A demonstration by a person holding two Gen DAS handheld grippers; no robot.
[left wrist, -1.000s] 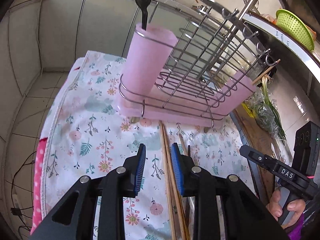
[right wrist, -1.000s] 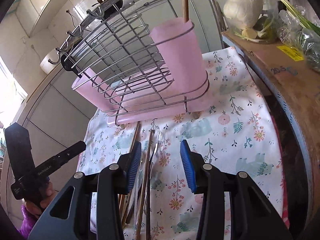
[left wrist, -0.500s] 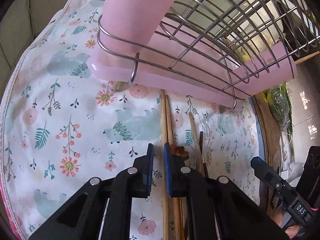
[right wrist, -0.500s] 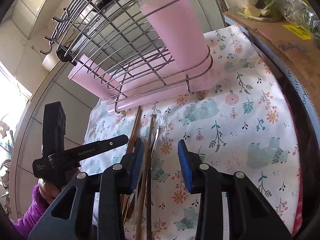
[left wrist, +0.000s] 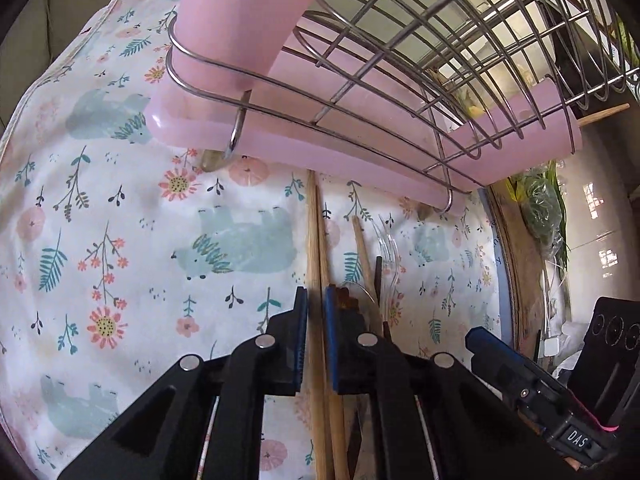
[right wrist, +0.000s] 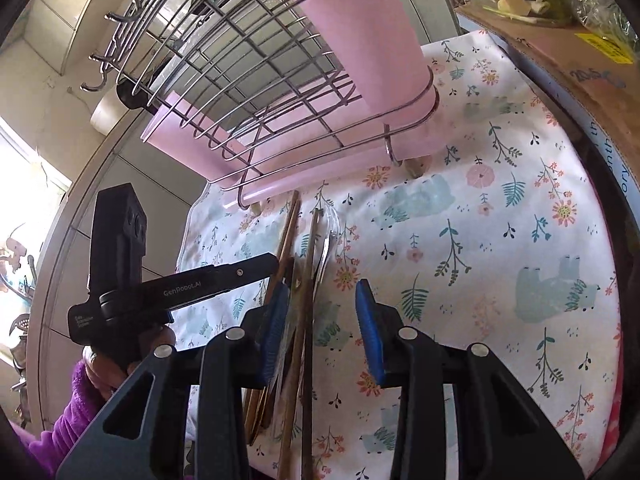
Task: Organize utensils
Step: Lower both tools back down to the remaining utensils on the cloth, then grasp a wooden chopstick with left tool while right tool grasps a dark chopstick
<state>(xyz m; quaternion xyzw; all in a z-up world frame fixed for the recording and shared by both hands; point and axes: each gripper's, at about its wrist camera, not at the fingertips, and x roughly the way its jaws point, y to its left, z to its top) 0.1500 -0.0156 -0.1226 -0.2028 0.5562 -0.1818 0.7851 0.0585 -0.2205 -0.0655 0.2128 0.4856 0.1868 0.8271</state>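
Observation:
A bundle of utensils lies on the floral cloth in front of the wire rack. It holds pale wooden chopsticks, a dark chopstick and a clear plastic fork. My left gripper is low over the cloth, its blue pads closed on the pale wooden chopsticks. In the right wrist view its tip touches the bundle from the left. My right gripper hovers open over the same bundle, which runs along its left pad. The rack's pink cup stands upright.
The rack's pink drip tray sits just beyond the utensils. A cardboard box and bagged greens border the cloth on one side. A hand in a purple sleeve holds the left gripper. Bare floral cloth spreads to the right.
The left gripper came down and forward to the chopsticks, and its jaws narrowed around them. The right gripper sank a little and its jaws narrowed slightly.

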